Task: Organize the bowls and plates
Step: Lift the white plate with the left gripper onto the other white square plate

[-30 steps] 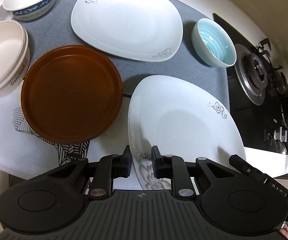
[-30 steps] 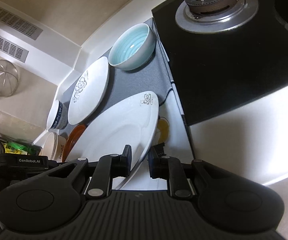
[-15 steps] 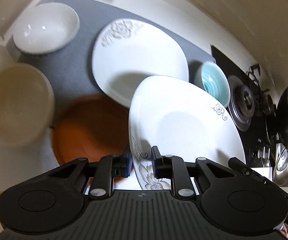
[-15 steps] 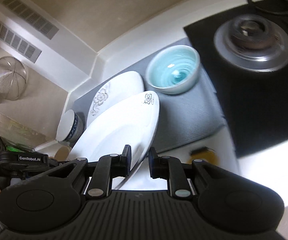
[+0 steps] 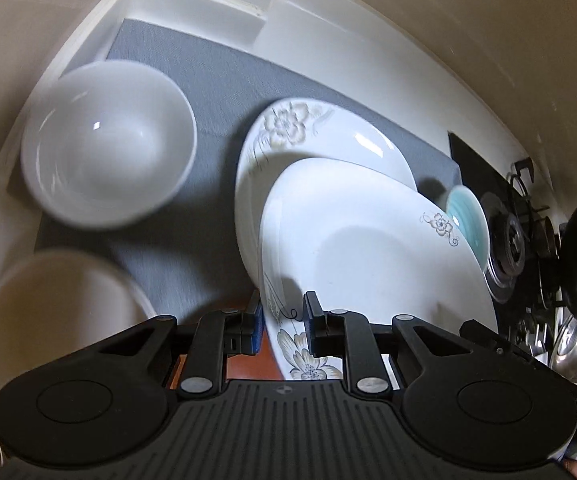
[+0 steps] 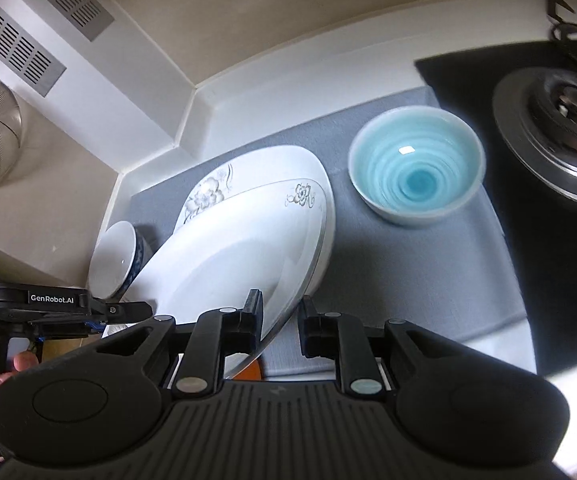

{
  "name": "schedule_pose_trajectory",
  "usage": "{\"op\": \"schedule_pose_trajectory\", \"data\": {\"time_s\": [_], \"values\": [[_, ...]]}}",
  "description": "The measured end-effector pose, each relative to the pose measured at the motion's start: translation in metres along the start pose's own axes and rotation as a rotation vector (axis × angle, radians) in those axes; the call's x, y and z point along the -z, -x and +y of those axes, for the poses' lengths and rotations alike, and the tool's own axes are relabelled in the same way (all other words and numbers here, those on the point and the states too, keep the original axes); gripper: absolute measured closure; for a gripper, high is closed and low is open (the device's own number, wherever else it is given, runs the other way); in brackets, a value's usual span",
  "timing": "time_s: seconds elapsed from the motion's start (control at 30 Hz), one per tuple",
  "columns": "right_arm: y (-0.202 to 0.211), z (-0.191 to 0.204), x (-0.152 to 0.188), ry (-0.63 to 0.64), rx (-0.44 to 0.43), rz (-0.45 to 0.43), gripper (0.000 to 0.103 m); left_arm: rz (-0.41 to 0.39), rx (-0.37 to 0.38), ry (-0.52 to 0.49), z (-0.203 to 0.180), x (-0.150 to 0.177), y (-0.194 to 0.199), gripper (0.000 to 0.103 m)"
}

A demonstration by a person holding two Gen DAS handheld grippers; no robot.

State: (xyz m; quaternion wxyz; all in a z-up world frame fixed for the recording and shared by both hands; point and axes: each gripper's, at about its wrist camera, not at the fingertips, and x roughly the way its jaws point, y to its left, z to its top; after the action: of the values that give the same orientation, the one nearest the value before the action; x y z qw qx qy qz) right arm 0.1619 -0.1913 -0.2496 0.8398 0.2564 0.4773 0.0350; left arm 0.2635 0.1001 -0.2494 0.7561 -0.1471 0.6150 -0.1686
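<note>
While both my tongs pinch opposite rims of the floral plate (image 5: pixel 368 256), it hangs tilted above a matching plate (image 5: pixel 328 136) on the grey mat (image 5: pixel 216 68). My left gripper (image 5: pixel 284 320) clamps the big-flower end at lower frame; my right gripper (image 6: pixel 280 320) clamps the side edge. Long axis runs toward the teal bowl (image 6: pixel 416 168), upper right.

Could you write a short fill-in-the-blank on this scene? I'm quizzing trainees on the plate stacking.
1. Both tongs, left and right, grip the same ____ plate.
2. It hangs over a second plate lying on the ____ mat.
3. The bowl nearest the stove is ____ inside.

Answers: flowered; grey; blue
</note>
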Motion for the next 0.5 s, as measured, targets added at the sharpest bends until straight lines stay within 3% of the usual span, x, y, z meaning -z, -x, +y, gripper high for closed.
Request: {"op": "schedule_pose_trajectory", "data": {"time_s": [0.23,0.5], "values": [[-0.045,-0.004,-0.031,0.062,-0.035,0.062,0.083,-0.027,-0.082,0.032,-0.001,-0.027,-0.015,0.081],[-0.067,-0.016,-0.052,0.109,-0.078,0.143,0.081,-0.041,-0.165,0.036,-0.015,-0.038,-0.024,0.081]]}}
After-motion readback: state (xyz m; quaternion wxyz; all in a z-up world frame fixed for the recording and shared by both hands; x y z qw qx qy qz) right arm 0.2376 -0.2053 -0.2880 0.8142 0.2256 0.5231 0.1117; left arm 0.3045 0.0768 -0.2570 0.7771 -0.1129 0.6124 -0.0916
